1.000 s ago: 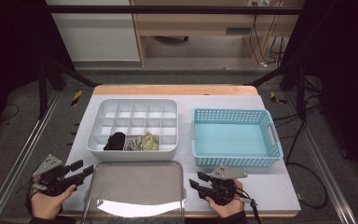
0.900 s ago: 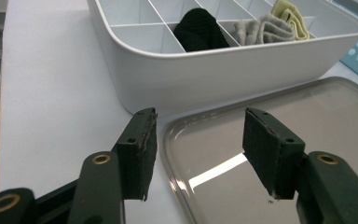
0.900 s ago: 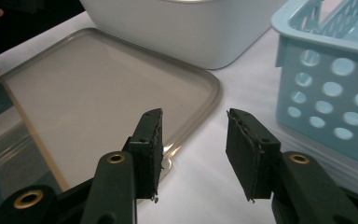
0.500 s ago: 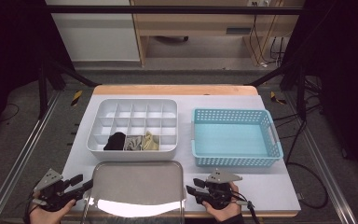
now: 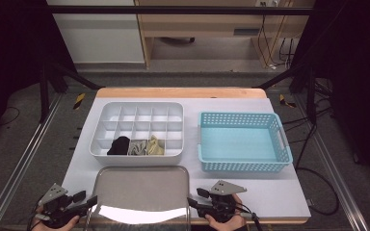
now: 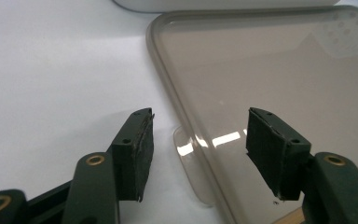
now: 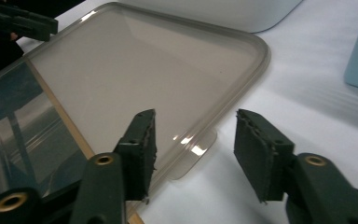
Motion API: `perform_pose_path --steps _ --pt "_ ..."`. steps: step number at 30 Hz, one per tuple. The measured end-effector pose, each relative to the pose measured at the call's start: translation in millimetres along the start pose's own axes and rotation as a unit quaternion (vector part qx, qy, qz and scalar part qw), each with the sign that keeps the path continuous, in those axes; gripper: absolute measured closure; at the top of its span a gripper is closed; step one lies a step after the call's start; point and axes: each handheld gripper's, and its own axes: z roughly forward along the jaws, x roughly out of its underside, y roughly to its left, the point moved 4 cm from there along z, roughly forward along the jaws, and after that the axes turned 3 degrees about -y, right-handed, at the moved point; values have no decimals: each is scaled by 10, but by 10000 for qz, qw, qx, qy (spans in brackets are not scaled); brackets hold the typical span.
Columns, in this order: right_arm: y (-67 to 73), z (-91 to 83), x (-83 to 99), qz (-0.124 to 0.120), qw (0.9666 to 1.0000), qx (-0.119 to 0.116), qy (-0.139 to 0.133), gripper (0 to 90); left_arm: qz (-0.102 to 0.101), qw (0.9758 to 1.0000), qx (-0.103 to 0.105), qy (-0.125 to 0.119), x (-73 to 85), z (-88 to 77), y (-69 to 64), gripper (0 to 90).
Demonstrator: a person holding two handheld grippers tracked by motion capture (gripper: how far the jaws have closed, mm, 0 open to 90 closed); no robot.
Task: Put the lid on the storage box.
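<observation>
The clear lid (image 5: 142, 192) is lying flat at the near edge of the white table (image 5: 279, 190), a smoky, see-through plastic rectangle with rounded corners, glossy enough to be throwing a bright glare along its near side. It is sitting just in front of the white divided box (image 5: 137, 129), with the blue basket (image 5: 243, 142) off to the right.

The left gripper (image 5: 84, 204) is hovering at the lid's left edge, and its black jaws are standing apart, having just been opening a little wider. In the left gripper view the lid's rim and a small rounded tab (image 6: 193, 163) are sitting between the pads (image 6: 140, 154) without being pressed. The pads are looking rough and worn, with brass rivets behind them.

The right gripper (image 5: 195, 202) is doing the same on the lid's right edge: jaws apart, just been widening, with a matching half-round tab (image 7: 198, 156) lying between them, untouched. In that view the left gripper is also showing, dark, beyond the far corner.

The box is smooth moulded plastic, split into a grid of small cells. Three in the front row are holding soft bundles: one black (image 5: 119, 145), one grey (image 5: 137, 147), one pale olive (image 5: 155, 146). The basket is perforated, lattice-walled, with side handles. I'm reading no writing anywhere.
</observation>
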Motion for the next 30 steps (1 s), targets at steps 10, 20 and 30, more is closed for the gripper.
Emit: perform_pose_path --steps 10,20,30 --pt "45 71 87 11 9997 54 241 537 257 9996 -55 57 10 27 -50 319" --pt "39 75 128 94 9994 160 283 512 286 9995 -127 56 14 32 -63 330" --pt "99 107 116 240 9989 221 333 530 6 9996 -246 168 31 -54 -50 449"
